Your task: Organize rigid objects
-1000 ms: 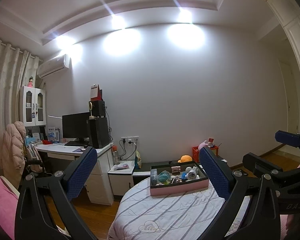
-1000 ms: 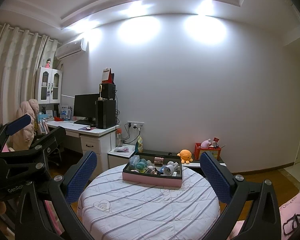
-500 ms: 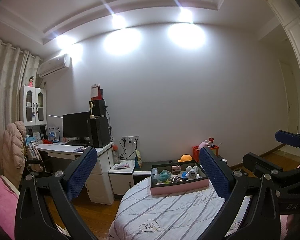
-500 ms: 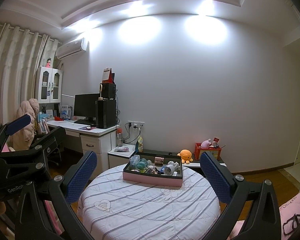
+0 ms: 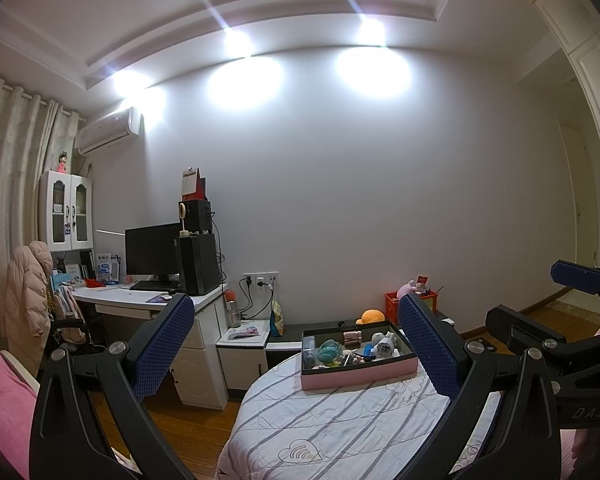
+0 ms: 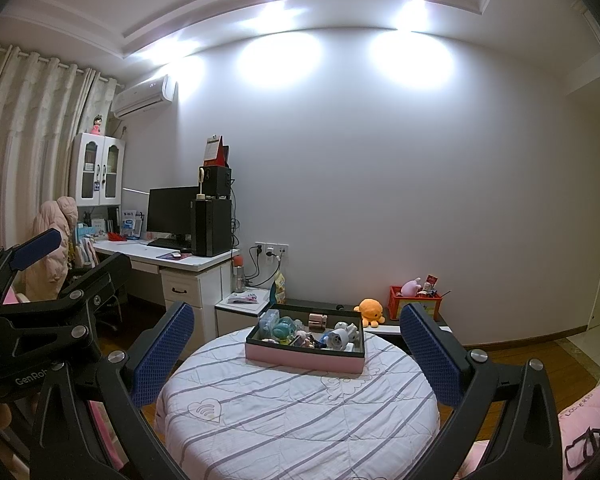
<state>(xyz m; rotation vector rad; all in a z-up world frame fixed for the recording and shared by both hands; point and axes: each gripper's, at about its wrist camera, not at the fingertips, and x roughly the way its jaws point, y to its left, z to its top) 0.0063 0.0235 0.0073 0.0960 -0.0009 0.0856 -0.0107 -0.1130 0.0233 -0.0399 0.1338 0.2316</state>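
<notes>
Left gripper (image 5: 296, 344) spread wide, holding nothing; right gripper (image 6: 296, 352) likewise wide and empty; both held above the round table (image 6: 300, 420); pink box (image 6: 305, 355) of small objects rests at the table's far edge.

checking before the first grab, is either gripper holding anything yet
No, the left gripper and right gripper are both open and empty, short of the tray.

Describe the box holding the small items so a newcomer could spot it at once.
Find the round table under a striped white quilt. At its far edge sits a shallow box, pink outside and dark inside, full of small trinkets; it is the only thing on the table.
</notes>
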